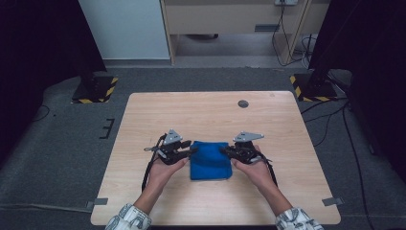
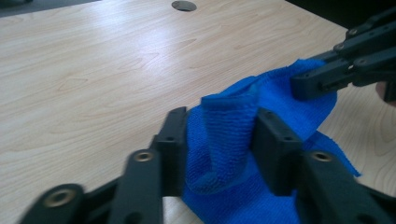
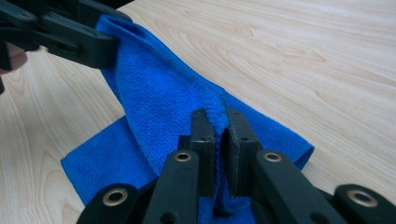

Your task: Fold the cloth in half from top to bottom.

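Right gripper view: right gripper [image 3: 219, 128] pinches blue cloth [image 3: 159, 98] at hem.
Left gripper [image 2: 219, 149]: jaws apart, fold loose between.
Cloth: soft, light; grip edges.

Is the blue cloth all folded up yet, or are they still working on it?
Nearly. The blue cloth already lies folded into a small doubled rectangle on the table. The right gripper pinches its edge tight. The left gripper has its jaws apart around a loose fold, pressing nothing. Left to do: probably let go and flatten it.
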`<state>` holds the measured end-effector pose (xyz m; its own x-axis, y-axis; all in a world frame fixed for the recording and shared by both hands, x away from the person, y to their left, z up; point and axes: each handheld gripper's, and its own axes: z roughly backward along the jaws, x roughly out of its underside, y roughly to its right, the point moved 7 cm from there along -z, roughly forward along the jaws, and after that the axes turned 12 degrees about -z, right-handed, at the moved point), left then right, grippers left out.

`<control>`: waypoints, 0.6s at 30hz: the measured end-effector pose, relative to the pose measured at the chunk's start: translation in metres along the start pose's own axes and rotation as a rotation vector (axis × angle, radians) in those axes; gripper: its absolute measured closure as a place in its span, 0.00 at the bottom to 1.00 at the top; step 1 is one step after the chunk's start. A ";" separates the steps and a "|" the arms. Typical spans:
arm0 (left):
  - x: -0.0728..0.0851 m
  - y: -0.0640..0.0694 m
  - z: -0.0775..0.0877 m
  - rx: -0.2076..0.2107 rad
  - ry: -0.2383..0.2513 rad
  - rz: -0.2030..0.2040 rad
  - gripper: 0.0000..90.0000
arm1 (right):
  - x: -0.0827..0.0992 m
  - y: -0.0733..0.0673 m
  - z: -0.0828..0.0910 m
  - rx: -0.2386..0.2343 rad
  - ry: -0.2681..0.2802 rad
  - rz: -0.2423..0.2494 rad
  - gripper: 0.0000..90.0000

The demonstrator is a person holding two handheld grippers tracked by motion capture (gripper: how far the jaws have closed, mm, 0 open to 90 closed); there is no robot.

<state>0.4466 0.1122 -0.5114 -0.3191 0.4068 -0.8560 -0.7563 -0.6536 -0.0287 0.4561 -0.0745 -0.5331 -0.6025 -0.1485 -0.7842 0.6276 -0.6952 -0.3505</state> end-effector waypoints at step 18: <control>-0.004 -0.012 0.011 -0.067 0.040 0.046 0.45 | 0.014 -0.003 0.000 0.004 -0.015 0.025 0.89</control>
<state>0.4511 0.1256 -0.5022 -0.3282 0.3507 -0.8771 -0.7010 -0.7128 -0.0227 0.4455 -0.0743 -0.5425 -0.5939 -0.1770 -0.7848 0.6407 -0.6941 -0.3283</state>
